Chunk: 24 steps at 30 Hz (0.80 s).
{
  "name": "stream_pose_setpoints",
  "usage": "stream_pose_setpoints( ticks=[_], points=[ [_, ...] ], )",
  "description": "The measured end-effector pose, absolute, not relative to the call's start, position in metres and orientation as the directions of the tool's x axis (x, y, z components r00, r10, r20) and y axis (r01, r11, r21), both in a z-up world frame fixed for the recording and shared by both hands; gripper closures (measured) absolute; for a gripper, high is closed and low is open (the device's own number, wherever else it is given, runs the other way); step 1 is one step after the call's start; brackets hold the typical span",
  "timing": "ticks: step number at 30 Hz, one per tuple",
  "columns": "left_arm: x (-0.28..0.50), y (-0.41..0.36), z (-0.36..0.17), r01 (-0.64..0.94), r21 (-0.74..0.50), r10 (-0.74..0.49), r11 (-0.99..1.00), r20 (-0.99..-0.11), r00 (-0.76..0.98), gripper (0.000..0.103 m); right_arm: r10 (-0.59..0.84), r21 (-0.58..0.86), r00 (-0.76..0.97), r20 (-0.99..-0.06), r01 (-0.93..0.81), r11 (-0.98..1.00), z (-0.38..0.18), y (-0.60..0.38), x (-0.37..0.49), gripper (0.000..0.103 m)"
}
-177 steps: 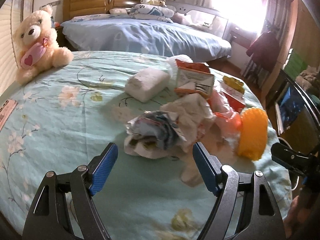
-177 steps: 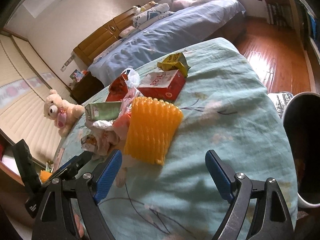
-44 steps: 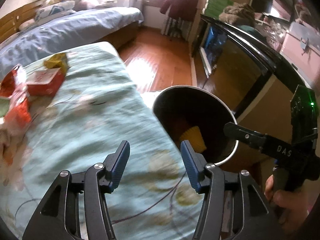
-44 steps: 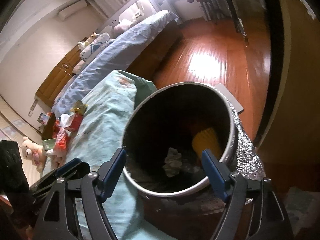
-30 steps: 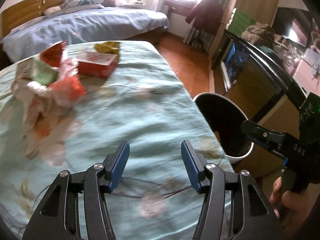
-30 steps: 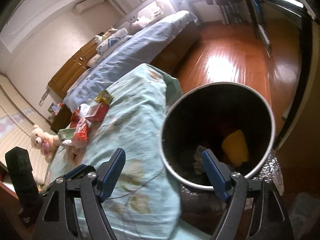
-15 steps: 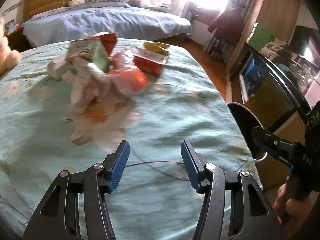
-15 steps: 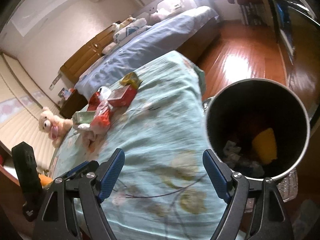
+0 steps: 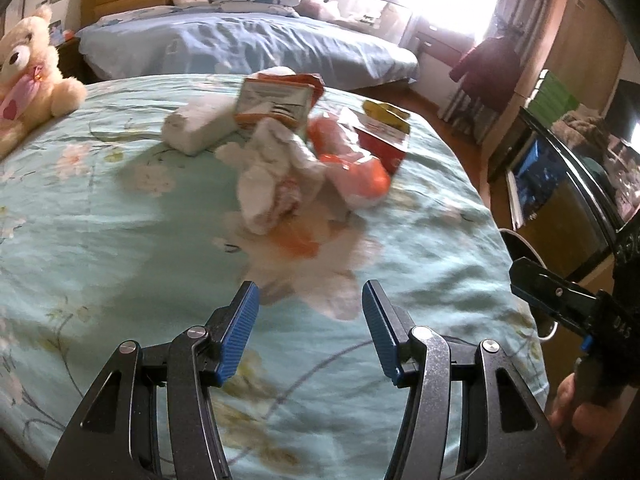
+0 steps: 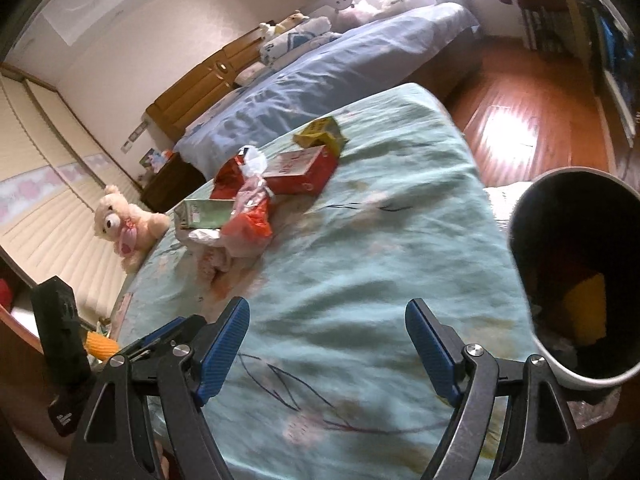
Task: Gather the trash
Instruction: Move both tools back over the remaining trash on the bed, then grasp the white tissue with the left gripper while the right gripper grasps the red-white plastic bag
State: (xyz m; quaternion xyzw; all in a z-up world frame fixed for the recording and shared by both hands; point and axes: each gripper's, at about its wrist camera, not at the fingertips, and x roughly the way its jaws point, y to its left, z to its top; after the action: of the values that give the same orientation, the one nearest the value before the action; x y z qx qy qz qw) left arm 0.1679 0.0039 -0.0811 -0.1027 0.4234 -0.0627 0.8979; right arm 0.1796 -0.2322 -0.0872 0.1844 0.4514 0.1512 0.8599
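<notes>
A blue-covered bed fills the far side of the room. In front of it stands a table under a pale green flowered cloth, and beside the table's edge, down on the floor, sits a dark round bin with a light rim; a yellow ribbed item and some crumpled scraps lie inside it.

The trash pile sits near the middle of the cloth: a white wrapped bundle, a carton with an orange and white face tilted behind it, crumpled white tissue, an orange plastic bag, a red box lying flat, and a small yellow pack just beyond the box. The heap looks blurred in the left wrist view. A cream teddy bear sits at the cloth's far left edge, well apart from the pile.

The left gripper hangs over the cloth just short of the pile, its blue pads parted about halfway with nothing between them. The right gripper hovers over bare cloth between pile and bin, jaws spread wide and empty. A hand grips its handle at the lower right.
</notes>
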Motion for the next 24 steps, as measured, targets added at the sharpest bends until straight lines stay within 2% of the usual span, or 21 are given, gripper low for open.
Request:
stream_pose_setpoints(
  ticks=[7, 12, 15, 24],
  points=[
    [0.182, 0.024, -0.080, 0.007, -0.245, -0.193, 0.970, -0.745, 0.639, 0.049, 0.464, 0.463, 0.520, -0.717, -0.142, 0.875, -0.091, -0.207, 0.202, 0.026],
    [0.197, 0.034, -0.080, 0.000, -0.246, -0.189, 0.969, -0.744, 0.641, 0.049, 0.492, 0.473, 0.494, -0.717, -0.172, 0.864, -0.095, -0.186, 0.221, 0.042],
    [0.205, 0.040, -0.080, 0.003, -0.259, -0.201, 0.966, -0.743, 0.638, 0.049, 0.507, 0.482, 0.479, -0.716, -0.186, 0.856, -0.099, -0.176, 0.235, 0.046],
    [0.231, 0.040, -0.086, 0.043, -0.284, -0.249, 0.958, -0.746, 0.617, 0.049, 0.551, 0.524, 0.445, -0.706, -0.196, 0.829, -0.111, -0.158, 0.270, 0.051]
  ],
)
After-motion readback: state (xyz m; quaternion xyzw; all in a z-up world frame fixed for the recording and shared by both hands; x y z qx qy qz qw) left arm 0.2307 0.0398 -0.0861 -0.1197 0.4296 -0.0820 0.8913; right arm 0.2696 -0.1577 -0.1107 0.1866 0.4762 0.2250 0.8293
